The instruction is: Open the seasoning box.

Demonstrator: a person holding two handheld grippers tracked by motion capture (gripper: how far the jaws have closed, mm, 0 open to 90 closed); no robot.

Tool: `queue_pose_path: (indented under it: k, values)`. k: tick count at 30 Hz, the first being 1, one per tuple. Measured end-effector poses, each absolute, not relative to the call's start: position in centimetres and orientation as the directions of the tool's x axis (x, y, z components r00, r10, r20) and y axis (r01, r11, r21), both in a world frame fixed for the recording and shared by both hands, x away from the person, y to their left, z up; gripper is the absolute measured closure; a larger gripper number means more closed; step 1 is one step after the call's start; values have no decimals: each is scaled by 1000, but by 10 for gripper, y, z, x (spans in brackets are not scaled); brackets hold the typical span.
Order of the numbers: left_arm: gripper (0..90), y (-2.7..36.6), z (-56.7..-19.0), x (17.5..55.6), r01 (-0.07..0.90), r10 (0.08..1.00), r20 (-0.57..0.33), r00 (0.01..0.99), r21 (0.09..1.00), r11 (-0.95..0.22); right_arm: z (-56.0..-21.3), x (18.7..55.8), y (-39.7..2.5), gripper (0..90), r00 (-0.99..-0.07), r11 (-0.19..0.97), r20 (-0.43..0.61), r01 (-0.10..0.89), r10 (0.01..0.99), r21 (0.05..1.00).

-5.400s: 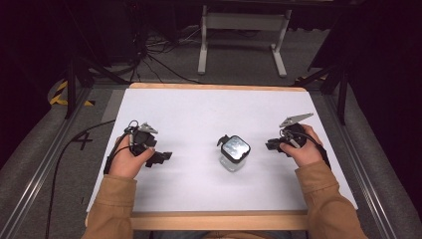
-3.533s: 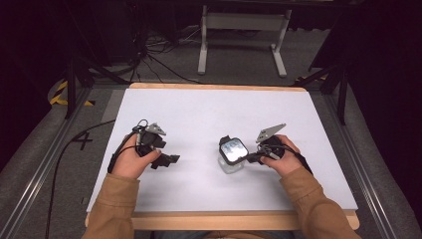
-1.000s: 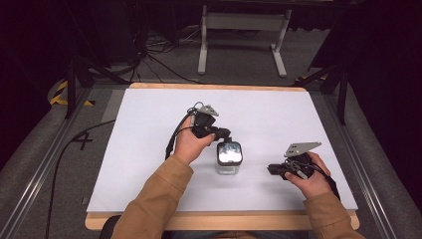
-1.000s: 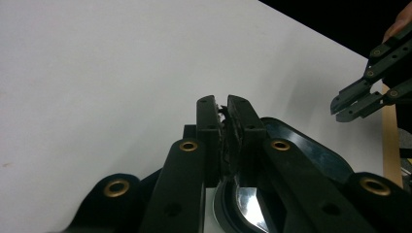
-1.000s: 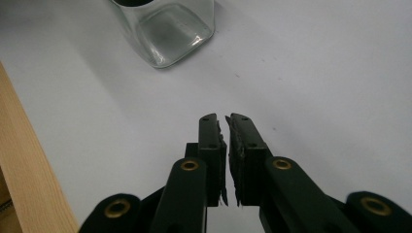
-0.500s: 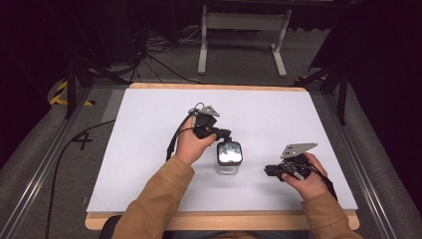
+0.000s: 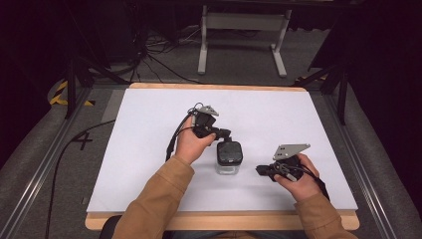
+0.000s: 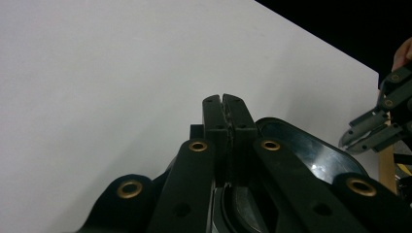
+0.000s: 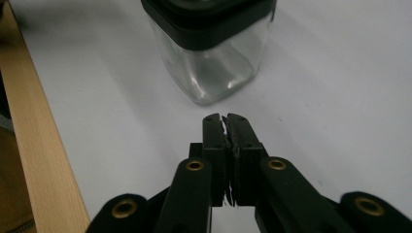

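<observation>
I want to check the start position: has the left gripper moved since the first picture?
Yes. The left gripper went from the table's left part toward the middle, now at the jar.

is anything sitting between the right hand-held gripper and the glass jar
Nothing visible does. In the right gripper view, the right hand-held gripper has its jaws shut and points at the glass jar, with only bare white table between them. The left hand-held gripper sits at the jar's black lid, on the far side.
</observation>
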State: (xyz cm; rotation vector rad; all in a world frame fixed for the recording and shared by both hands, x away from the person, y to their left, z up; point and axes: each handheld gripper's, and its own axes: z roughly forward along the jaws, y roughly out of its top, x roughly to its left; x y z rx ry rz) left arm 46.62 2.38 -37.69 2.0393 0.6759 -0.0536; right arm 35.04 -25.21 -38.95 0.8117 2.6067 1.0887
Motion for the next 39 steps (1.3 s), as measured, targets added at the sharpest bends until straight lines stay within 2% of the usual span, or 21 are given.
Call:
queue_pose_path:
  k: [8,12,23,27,39]
  values:
    - [898,25,-378,467,487,437,-309,845,781,-391,-387,349,-228,898,-851,494,55,354,522,794]
    - [898,25,-378,468,489,435,-313,844,781,-387,-388,350,-223,898,-843,456,51,339,535,823]
    - [896,25,-378,467,488,441,-307,843,782,-389,-390,352,-219,899,-837,415,50,321,545,851]
    - [867,28,-373,464,477,454,-290,843,793,-379,-390,352,-219,899,-837,413,53,322,544,852]
    - [861,54,-344,434,443,430,-270,861,813,-378,-378,359,-224,900,-840,389,47,299,540,871]
